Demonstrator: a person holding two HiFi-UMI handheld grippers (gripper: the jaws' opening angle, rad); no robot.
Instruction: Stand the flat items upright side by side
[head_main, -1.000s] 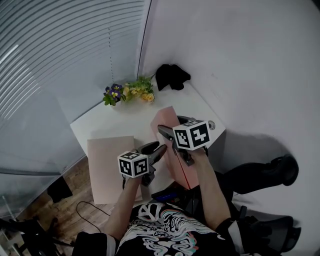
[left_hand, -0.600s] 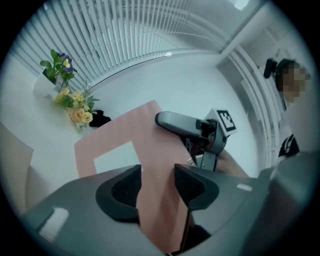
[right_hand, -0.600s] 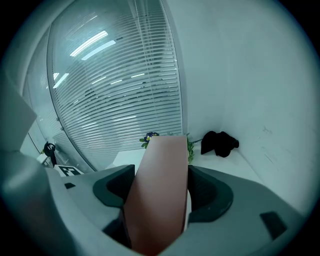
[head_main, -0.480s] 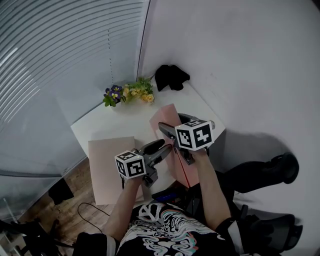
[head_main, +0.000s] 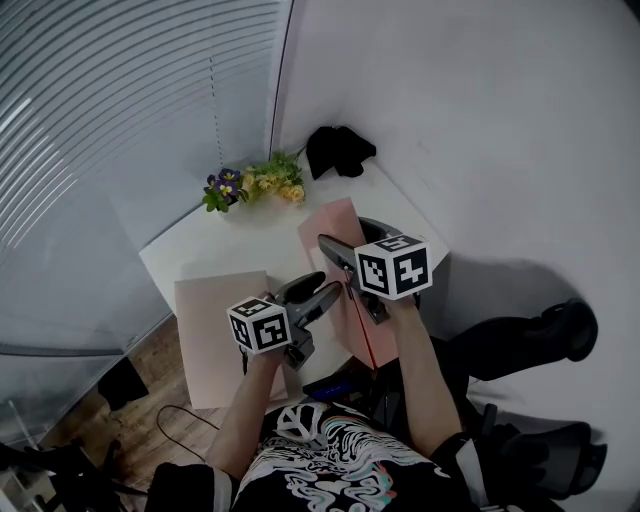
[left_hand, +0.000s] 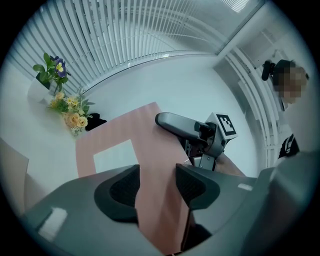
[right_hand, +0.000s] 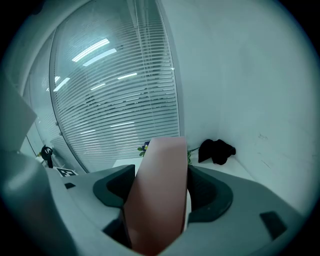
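Observation:
A pink book (head_main: 330, 225) stands tilted on its edge near the right side of the white table (head_main: 200, 245). My right gripper (head_main: 350, 240) is shut on its upper near edge, and the cover (right_hand: 160, 165) fills the gap between those jaws. My left gripper (head_main: 318, 290) is at the book's left side, lower down. Its jaws have just been opening, and the pink cover with a white label (left_hand: 135, 130) runs between them without a visible squeeze. A second pink flat item (head_main: 210, 330) lies flat on the table's left part.
A bunch of flowers (head_main: 255, 185) and a black cloth (head_main: 338, 152) lie at the table's far edge, against the blinds and the white wall. The wall runs close along the table's right side. A cable lies on the floor at the near left.
My left gripper has risen beside the book and its jaws have spread wider. The right gripper and the held book have barely shifted.

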